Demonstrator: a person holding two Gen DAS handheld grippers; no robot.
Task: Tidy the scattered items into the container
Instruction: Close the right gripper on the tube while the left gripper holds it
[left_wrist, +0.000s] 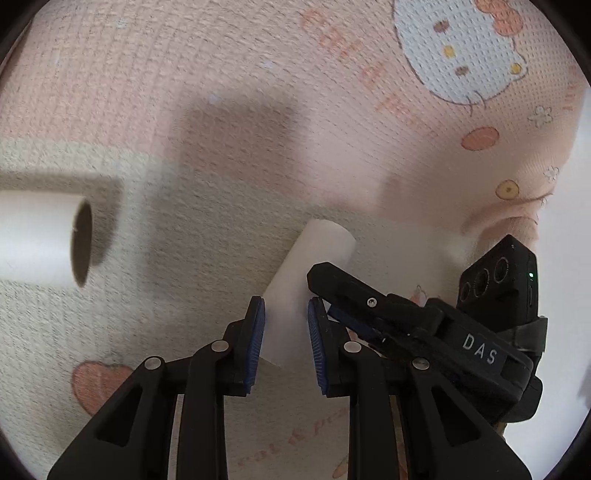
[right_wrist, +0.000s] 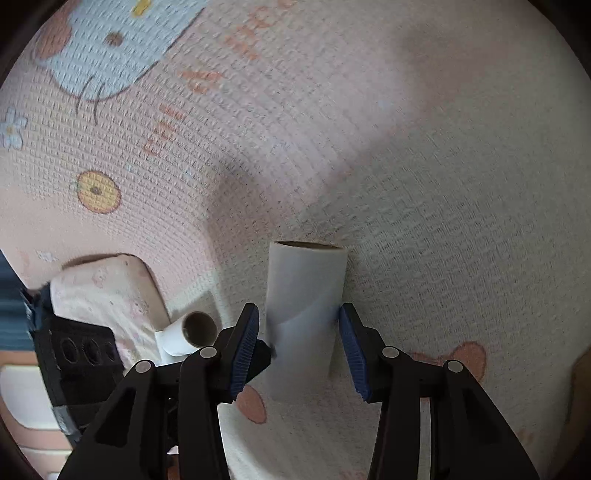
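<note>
White cardboard tubes lie on a pink and cream cartoon-print blanket. In the left wrist view, my left gripper has its blue pads on both sides of one tube, pressing it. A second tube lies at the far left, open end showing. My right gripper's black body reaches in from the right, its fingertips hidden. In the right wrist view, my right gripper has a tube between its pads, gripped. The tube my left gripper holds shows at lower left.
A cartoon cat face is printed on the blanket at the top. A pillow lies at the left in the right wrist view. The left gripper's body with its camera lenses sits beside it. No container is in view.
</note>
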